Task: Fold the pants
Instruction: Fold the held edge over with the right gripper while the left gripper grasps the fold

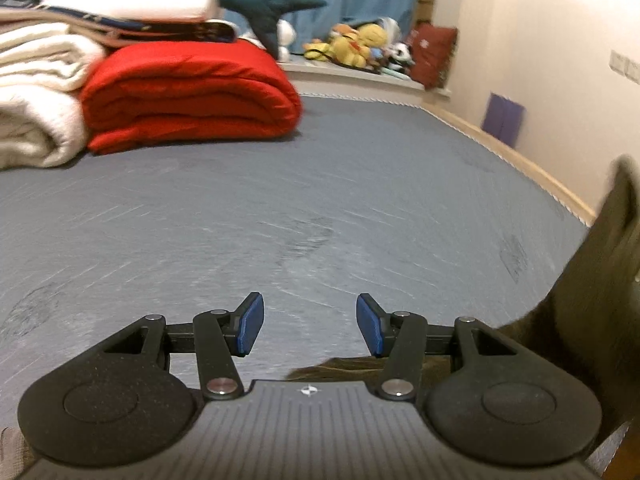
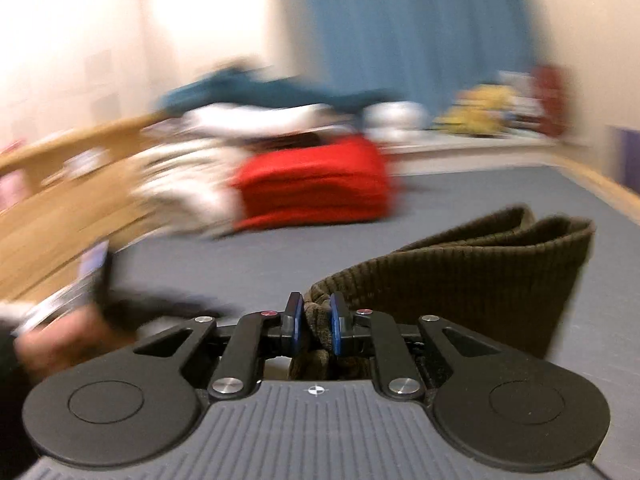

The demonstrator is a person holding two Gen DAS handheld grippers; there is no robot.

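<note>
right gripper [image 2: 315, 322] pinching a bunched wad of the pants [image 2: 460, 276] between its blue pads; the olive-brown corduroy is squeezed into a narrow gap, fingers nearly together. left gripper [image 1: 310, 328] has its fingers spread wide with nothing between them, hovering over the bare grey-blue mattress [image 1: 280, 208].

where the pants are: in the right wrist view they run from the pinch out to the far right, lifted off the mattress, ending in a doubled, looped edge at the far end (layers visible, count unclear). in the left wrist view the same fabric shows at the right edge and just under the gripper body, near but not between the fingers.

orientation, as judged: long axis runs from the right gripper away toward far right, roughly level, ribs crossing it. which end is waistband i cannot tell.

risks:
- the grip is on a scrunched bunch, not a flat edge; layers could slip out unevenly and spoil the fold line.
- only one end is held; the free far end may sag or twist when laid down, causing a skewed fold.
- right wrist view is heavily motion-blurred (fast swing likely), so fabric may flap open.
- left gripper could close on a single layer if it reaches in blind.
- red folded blanket [image 1: 188, 96] and white bedding [image 1: 36, 92] sit far left, well apart; little snag risk.
</note>
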